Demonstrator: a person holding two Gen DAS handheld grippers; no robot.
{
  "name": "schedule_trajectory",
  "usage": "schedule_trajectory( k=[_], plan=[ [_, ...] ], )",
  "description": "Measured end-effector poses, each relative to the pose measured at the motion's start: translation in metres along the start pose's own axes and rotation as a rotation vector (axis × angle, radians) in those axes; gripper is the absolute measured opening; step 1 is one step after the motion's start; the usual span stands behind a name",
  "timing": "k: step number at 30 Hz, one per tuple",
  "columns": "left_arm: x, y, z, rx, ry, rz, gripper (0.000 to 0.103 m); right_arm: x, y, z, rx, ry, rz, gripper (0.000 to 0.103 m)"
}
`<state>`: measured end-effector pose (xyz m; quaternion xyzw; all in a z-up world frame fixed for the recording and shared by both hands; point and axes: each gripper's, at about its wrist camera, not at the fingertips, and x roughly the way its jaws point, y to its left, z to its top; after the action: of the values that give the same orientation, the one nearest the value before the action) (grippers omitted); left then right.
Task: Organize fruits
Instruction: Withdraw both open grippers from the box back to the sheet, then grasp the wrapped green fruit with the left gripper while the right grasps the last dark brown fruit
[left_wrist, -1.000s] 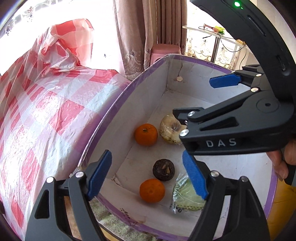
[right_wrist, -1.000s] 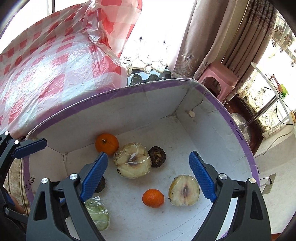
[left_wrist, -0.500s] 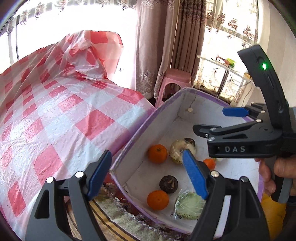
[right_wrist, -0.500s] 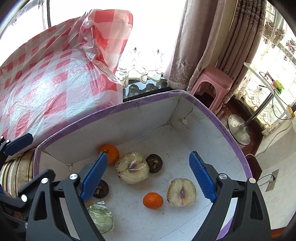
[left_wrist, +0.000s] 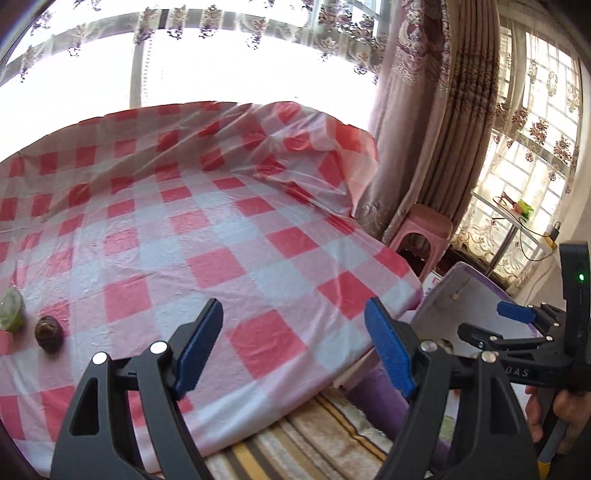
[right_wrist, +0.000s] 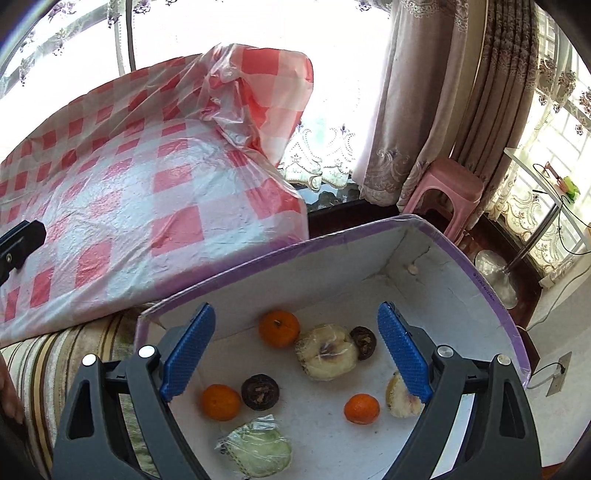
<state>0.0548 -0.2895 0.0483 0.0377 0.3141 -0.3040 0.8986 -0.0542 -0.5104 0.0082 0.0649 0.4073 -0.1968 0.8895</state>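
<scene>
The left claw (left_wrist: 293, 347) stands wide and empty above the red-and-white checked plastic-covered table (left_wrist: 229, 236). The right claw (right_wrist: 295, 350), also wide and empty, hangs over the purple-rimmed white cardboard box (right_wrist: 491, 295), where three oranges (right_wrist: 279, 328), dark round fruits (right_wrist: 260, 391) and plastic-wrapped cut fruit (right_wrist: 327, 356) lie.

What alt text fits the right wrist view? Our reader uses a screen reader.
An open gripper hovers over a purple-edged box holding three oranges, two dark round fruits, wrapped pale fruit halves and a wrapped green piece. A red-checked tablecloth lies beside it.
</scene>
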Motion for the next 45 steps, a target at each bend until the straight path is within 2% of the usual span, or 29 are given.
schedule_trajectory(
  k=[4,8,15,20,24,31,33,35,45],
  plan=[
    [-0.014,0.046,0.010,-0.037,-0.040,0.084,0.080,-0.005,0.031,0.002,-0.008,-0.019,0.073,0.087],
    [-0.023,0.111,0.015,-0.135,-0.046,0.166,0.081,-0.009,0.067,0.003,-0.045,-0.031,0.153,0.087],
    [-0.035,0.235,0.002,-0.321,-0.021,0.378,0.081,-0.007,0.127,0.002,-0.076,-0.031,0.237,0.087],
    [-0.039,0.292,-0.017,-0.413,0.029,0.446,0.082,-0.012,0.168,0.004,-0.114,-0.051,0.286,0.087],
    [-0.033,0.301,-0.023,-0.418,0.053,0.441,0.082,-0.016,0.201,0.007,-0.156,-0.073,0.302,0.087],
    [-0.012,0.297,-0.024,-0.366,0.116,0.458,0.082,-0.016,0.256,0.010,-0.240,-0.081,0.342,0.087],
    [-0.010,0.298,-0.024,-0.361,0.123,0.458,0.072,-0.016,0.271,0.011,-0.264,-0.088,0.350,0.087],
    [-0.009,0.300,-0.025,-0.363,0.128,0.463,0.066,-0.016,0.286,0.012,-0.291,-0.088,0.356,0.087],
    [-0.021,0.303,-0.034,-0.390,0.121,0.435,0.063,-0.005,0.353,0.013,-0.404,-0.071,0.419,0.087]
  ],
)
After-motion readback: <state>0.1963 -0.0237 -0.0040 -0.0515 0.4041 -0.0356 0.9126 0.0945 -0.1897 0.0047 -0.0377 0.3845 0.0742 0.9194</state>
